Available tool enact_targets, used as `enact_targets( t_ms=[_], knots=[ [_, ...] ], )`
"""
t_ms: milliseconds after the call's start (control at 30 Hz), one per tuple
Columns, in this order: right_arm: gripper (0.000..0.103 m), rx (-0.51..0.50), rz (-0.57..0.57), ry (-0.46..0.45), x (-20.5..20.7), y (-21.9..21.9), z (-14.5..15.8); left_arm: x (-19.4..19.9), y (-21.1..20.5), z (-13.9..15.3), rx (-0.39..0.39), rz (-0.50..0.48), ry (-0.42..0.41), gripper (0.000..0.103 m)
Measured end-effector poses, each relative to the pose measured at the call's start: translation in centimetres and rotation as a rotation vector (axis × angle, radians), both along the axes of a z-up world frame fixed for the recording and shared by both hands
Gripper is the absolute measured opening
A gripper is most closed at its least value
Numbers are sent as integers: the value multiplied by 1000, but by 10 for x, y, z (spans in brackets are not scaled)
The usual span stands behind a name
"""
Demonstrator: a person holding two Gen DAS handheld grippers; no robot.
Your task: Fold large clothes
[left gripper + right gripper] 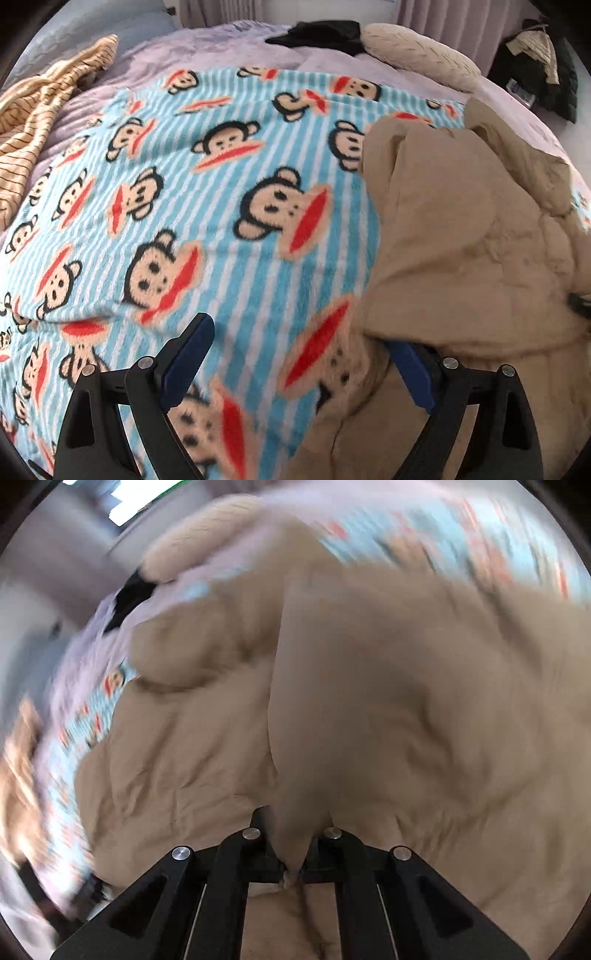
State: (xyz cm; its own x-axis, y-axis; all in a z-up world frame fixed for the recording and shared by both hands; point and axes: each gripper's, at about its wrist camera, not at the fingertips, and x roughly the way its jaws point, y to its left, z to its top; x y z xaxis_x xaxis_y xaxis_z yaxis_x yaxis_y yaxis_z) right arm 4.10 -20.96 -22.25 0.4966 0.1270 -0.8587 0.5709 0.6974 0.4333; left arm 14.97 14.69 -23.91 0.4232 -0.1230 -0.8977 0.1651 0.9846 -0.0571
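Early in the fold, by the look of it – gathering one edge of the bulky tan padded garment (388, 709), spread rumpled over the blue-striped monkey-print fleece blanket (207, 206) on the bed. Right tool (293, 864) pinched together on a raised ridge of the tan cloth, fabric tented up from between its fingers. Left tool (301, 363) spread wide, empty, poised low over the garment's near edge where it meets the blanket – one blue pad (412, 373) just at the cloth. Next, probably: closing the left on that edge, then lifting both corners together and carrying them across without dragging the blanket up too
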Motion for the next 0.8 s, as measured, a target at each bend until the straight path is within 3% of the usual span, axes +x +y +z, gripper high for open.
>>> enact_targets(
  t_ms=[33,100,167,233,367,433,467,500,567,667,733,800],
  knots=[
    [5,79,-31,-21,-7,-9,-11,-3,5,7,-30,-18,18,93],
    [5,176,-64,-60,-17,-21,-20,-8,22,26,-197,-72,59,93],
    [5,186,-47,-70,-19,-24,-21,2,31,41,-326,-90,91,93],
    [5,172,-25,-71,-20,-23,-22,25,30,42,-402,-97,121,93],
    [5,171,-19,-70,-20,-21,-24,98,1,8,-569,-106,247,93],
    [5,165,-16,-67,-20,-20,-23,119,-17,-11,-636,-105,332,78],
    [5,163,-13,-67,-19,-20,-22,129,-25,-18,-642,-99,363,51],
    [5,161,-9,-68,-17,-19,-22,136,-32,-22,-633,-91,378,31],
    [5,163,-5,-68,-13,-16,-21,137,-37,-11,-612,-95,326,19],
    [5,154,0,-61,-11,-14,-18,117,-30,25,-539,-176,118,18],
    [6,141,21,-61,-7,-9,-16,117,-21,19,-485,-165,99,18],
    [6,118,43,-59,0,-3,-16,126,-13,-5,-429,-127,144,18]
  ],
)
